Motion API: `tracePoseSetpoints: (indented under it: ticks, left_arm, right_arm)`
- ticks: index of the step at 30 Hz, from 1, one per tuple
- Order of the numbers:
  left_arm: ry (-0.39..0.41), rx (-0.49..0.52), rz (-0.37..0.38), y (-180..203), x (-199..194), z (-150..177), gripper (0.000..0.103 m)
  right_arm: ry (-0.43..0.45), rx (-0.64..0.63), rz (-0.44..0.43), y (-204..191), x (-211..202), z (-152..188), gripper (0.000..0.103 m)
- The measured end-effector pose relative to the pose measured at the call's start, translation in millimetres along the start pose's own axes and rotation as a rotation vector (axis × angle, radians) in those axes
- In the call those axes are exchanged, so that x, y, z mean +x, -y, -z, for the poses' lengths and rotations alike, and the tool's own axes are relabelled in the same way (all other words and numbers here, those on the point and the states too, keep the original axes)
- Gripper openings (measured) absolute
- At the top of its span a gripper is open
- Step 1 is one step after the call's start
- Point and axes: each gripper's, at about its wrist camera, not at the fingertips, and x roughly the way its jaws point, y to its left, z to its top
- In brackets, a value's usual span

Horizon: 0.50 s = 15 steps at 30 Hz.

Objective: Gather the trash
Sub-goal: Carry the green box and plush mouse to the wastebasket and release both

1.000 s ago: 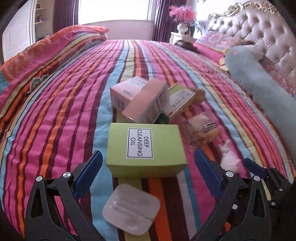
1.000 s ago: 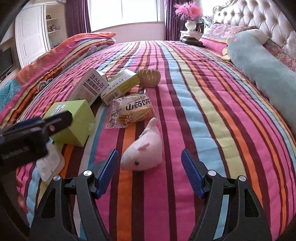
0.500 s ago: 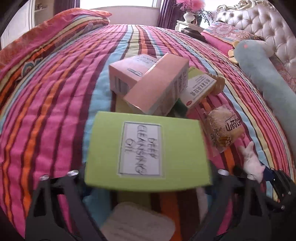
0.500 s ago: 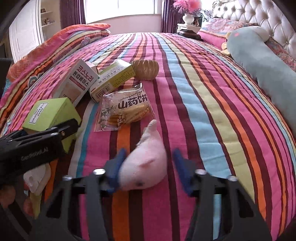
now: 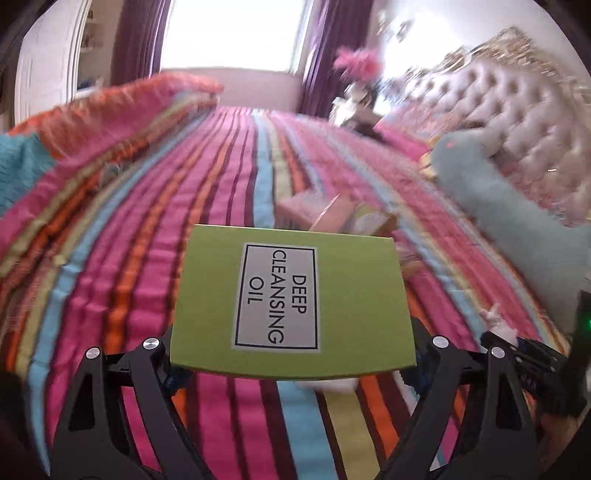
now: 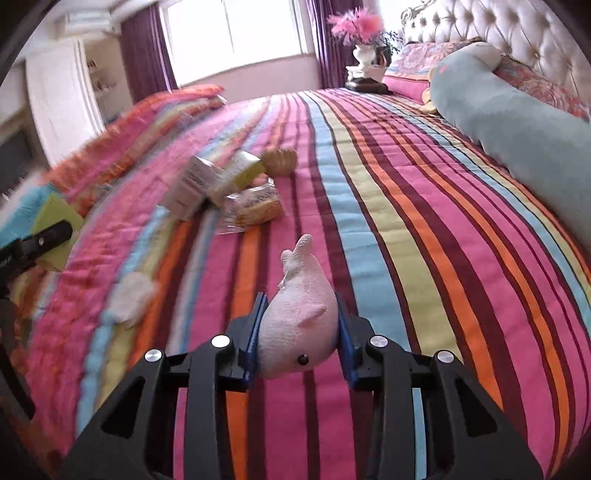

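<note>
My left gripper [image 5: 291,354] is shut on a lime-green box [image 5: 291,302] labelled "DEEP CLEANSING OIL", held above the striped bedspread [image 5: 147,258]; the box hides its fingertips. That green box [image 6: 55,221] and the left gripper's arm show at the left edge of the right wrist view. My right gripper [image 6: 299,332] is shut on a small pink plush animal [image 6: 295,321], its blue pads [image 6: 255,332] pressing both sides, lifted off the bed. Further up the bed lie pink and green cartons [image 6: 214,181], a snack packet [image 6: 255,210] and a gold shell-shaped thing [image 6: 280,160]. A white plastic piece [image 6: 129,299] lies at the left.
A long grey-blue plush bolster [image 6: 517,129] lies along the right side below a tufted headboard [image 6: 498,33]. A folded striped quilt [image 6: 140,129] is heaped at the left. A vase of pink flowers [image 6: 360,37] stands on a nightstand by the window.
The left gripper closed on the green box and lifted it off the bed. The right gripper closed on the pink plush and raised it. Both views pulled back from the cartons.
</note>
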Motion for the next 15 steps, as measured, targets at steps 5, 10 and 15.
tracePoseSetpoints:
  ticks: [5, 10, 15]
  left_arm:
    - [0.038, 0.104, 0.066, 22.5, -96.0, 70.0, 0.084]
    - [-0.090, 0.106, 0.143, 40.3, -159.5, 190.5, 0.084]
    - [-0.334, 0.077, 0.145, 51.0, -154.3, 312.0, 0.084]
  right_arm:
    - [0.058, -0.031, -0.131, -4.4, -81.0, 51.4, 0.033]
    - [0.011, -0.044, -0.246, -17.4, -144.1, 139.9, 0.033]
    - [-0.177, -0.035, -0.278, -29.8, -156.1, 240.1, 0.033]
